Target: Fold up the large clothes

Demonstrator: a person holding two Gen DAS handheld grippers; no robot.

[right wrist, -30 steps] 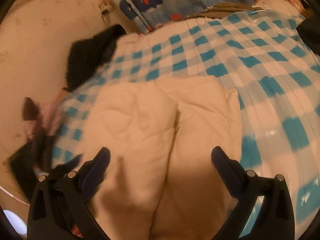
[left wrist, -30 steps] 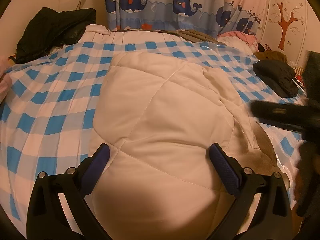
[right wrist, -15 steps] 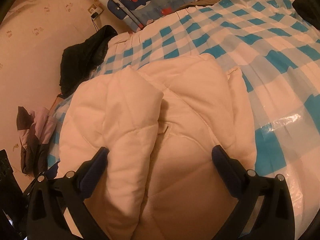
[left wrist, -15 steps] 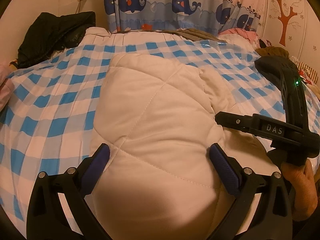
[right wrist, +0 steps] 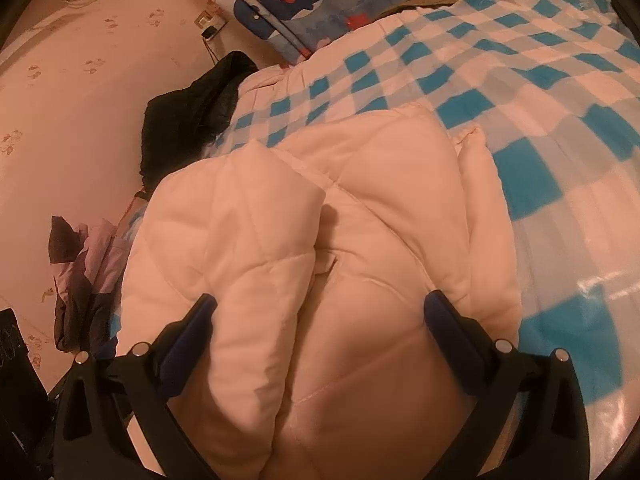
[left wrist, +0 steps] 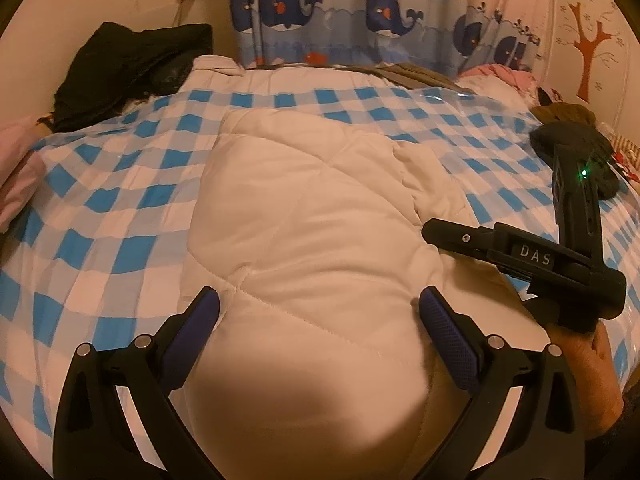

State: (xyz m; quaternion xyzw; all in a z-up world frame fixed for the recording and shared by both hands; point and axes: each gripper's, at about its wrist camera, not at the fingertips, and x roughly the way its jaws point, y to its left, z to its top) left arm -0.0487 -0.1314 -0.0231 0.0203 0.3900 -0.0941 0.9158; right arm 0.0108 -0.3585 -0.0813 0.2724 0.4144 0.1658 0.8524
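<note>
**Quilted coat folded on the bed, both grippers spread above it**

A cream quilted garment [left wrist: 304, 240] lies in the middle of a bed covered by a blue-and-white checked sheet [left wrist: 100, 200]. It is folded into a thick bundle, and its near end runs under the cameras and out of the frame — how far it extends there cannot be seen. In the right wrist view a padded flap [right wrist: 240, 248], probably a sleeve, lies doubled over the left part of the bundle; a narrower fold shows along the right edge.

The left gripper [left wrist: 320, 320] hangs over the near part of the garment with its fingers [left wrist: 448, 344] wide apart, holding nothing. The right gripper [right wrist: 320, 320] also has its fingers spread — whether they touch the fabric cannot be told. In the left view its black body, marked DAS, shows at the right edge with a hand [left wrist: 592, 376] on the handle, partly cut off.

A dark garment [left wrist: 128, 64] is heaped at the far left corner of the bed, below a whale-print curtain [left wrist: 360, 12].
</note>
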